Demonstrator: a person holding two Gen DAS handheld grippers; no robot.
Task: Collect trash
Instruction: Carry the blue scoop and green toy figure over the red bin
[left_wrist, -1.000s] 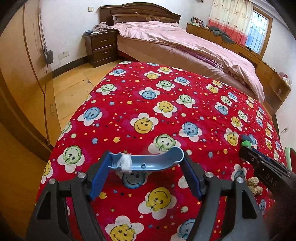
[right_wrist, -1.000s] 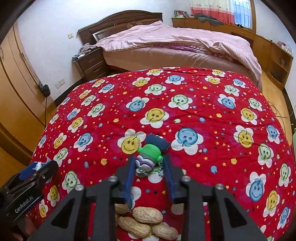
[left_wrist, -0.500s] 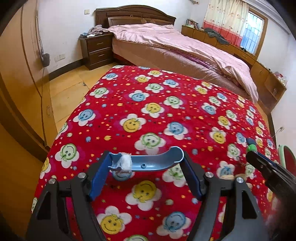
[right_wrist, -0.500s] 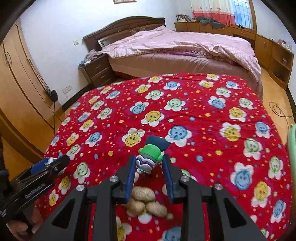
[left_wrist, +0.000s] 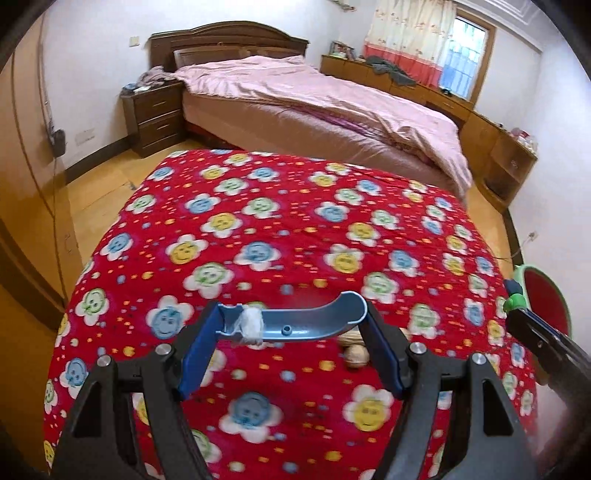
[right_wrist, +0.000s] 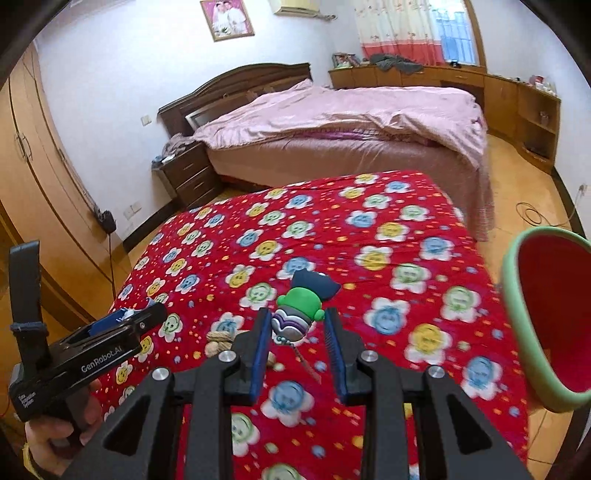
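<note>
My left gripper (left_wrist: 291, 314) is shut on a curved blue plastic scoop (left_wrist: 317, 326), held across its jaws with a white paper wad (left_wrist: 252, 325) on its left end. My right gripper (right_wrist: 297, 321) is shut on a small brush shaped like a figure (right_wrist: 298, 304), green and purple with a dark blue top. Both hang above the red smiley-flower blanket (left_wrist: 258, 221). Several peanuts (right_wrist: 218, 341) lie on the blanket below; in the left wrist view the peanuts (left_wrist: 356, 358) show under the scoop's right end. A bin (right_wrist: 511, 295) with a green rim and red inside stands at the right.
The blanket covers a raised surface with wooden floor (left_wrist: 96, 192) around it. Behind it stand a bed with a pink cover (left_wrist: 314, 96), a dark nightstand (left_wrist: 155, 114) and low cabinets (right_wrist: 524, 110). A wardrobe (right_wrist: 33, 184) is on the left. A hand (right_wrist: 55, 432) holds the left gripper.
Both grippers have lifted and drawn back from the blanket, still holding the scoop and the brush. The peanuts now lie farther below. The bin has come into view at the right.
</note>
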